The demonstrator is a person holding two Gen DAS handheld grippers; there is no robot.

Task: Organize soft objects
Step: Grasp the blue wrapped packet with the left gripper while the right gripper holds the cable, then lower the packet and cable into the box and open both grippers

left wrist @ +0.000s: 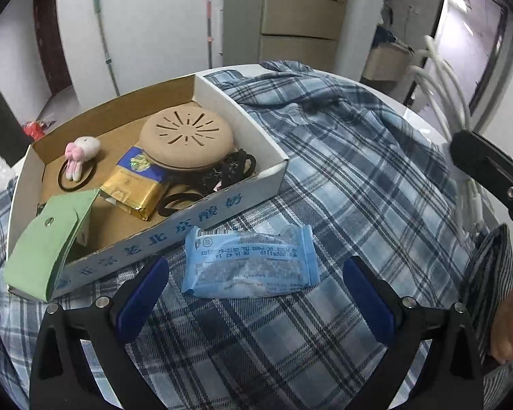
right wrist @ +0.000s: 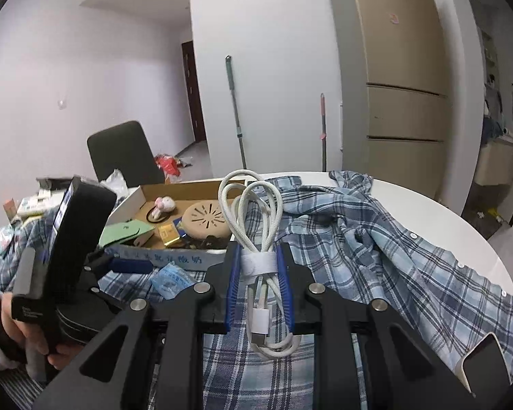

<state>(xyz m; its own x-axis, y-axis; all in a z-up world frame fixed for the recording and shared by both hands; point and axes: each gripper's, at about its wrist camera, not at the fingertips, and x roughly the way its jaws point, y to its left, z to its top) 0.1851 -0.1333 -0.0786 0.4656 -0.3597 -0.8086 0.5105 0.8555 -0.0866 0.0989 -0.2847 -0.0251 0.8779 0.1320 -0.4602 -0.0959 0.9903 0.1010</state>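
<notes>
- The setting reads as a home — a dining area open to a kitchen corner.
- A tall beige refrigerator (right wrist: 403,78) with several doors stands against the wall.
- A round white table (right wrist: 437,212) carries a crumpled blue plaid shirt (right wrist: 376,232) and a shallow cardboard box (left wrist: 222,205) of small household oddments.
- A dark chair (right wrist: 123,153) is drawn up at the table's far side.
- Two mop handles (right wrist: 234,109) lean on the white wall — ordinary cleaning gear.
- A dark wooden door (right wrist: 191,92) leads to another room, with red packaging (right wrist: 167,165) lying on the floor near it.
</notes>
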